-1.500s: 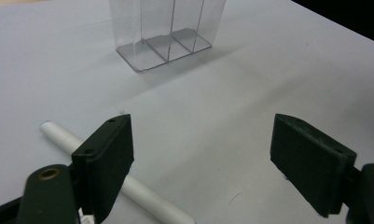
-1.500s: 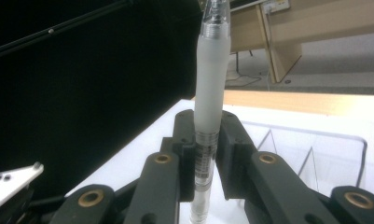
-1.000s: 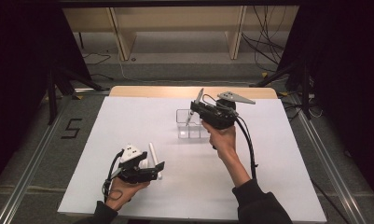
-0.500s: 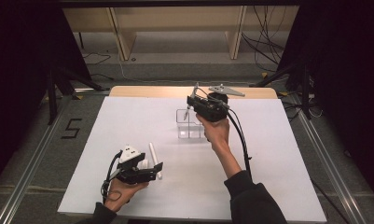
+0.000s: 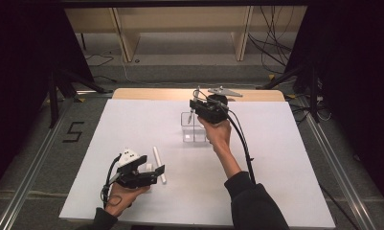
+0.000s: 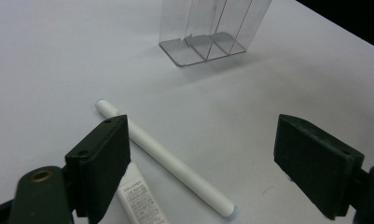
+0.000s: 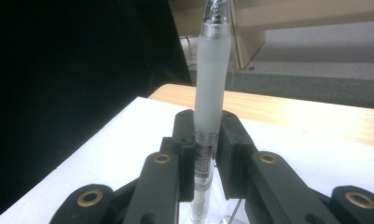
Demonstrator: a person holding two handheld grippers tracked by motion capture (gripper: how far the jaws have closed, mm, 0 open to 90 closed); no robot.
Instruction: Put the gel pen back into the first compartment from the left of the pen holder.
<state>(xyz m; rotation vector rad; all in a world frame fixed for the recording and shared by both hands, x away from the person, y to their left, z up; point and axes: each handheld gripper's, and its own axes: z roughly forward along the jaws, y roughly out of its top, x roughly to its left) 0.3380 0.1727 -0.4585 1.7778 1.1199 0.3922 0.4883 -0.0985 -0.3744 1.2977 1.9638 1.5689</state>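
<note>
In the right gripper view my right gripper (image 7: pixel 207 135) is shut on a frosted translucent pen (image 7: pixel 211 84) that stands nearly upright. From the high view the right gripper (image 5: pixel 195 105) hovers over a clear divided plastic container (image 5: pixel 194 128), and the pen's lower tip (image 5: pixel 191 116) points into its left end. My left gripper (image 5: pixel 151 167) rests open near the table's front left. A white pen (image 6: pixel 161 156) lies flat between its jaws, close to the left pad (image 6: pixel 105 161), and the same white pen (image 5: pixel 159 164) lies just right of the gripper in the high view. A small white labelled stick (image 6: pixel 140 198) lies beside it.
The white table top (image 5: pixel 285 163) has free room on the right and far left. A wooden strip (image 5: pixel 146 94) runs along the far edge. Beyond it stand shelf legs and cables on the floor. The clear container (image 6: pixel 212 28) stands ahead of the left gripper.
My right gripper has moved away and to the left with the pen, coming over the clear container. The left gripper has barely moved.
</note>
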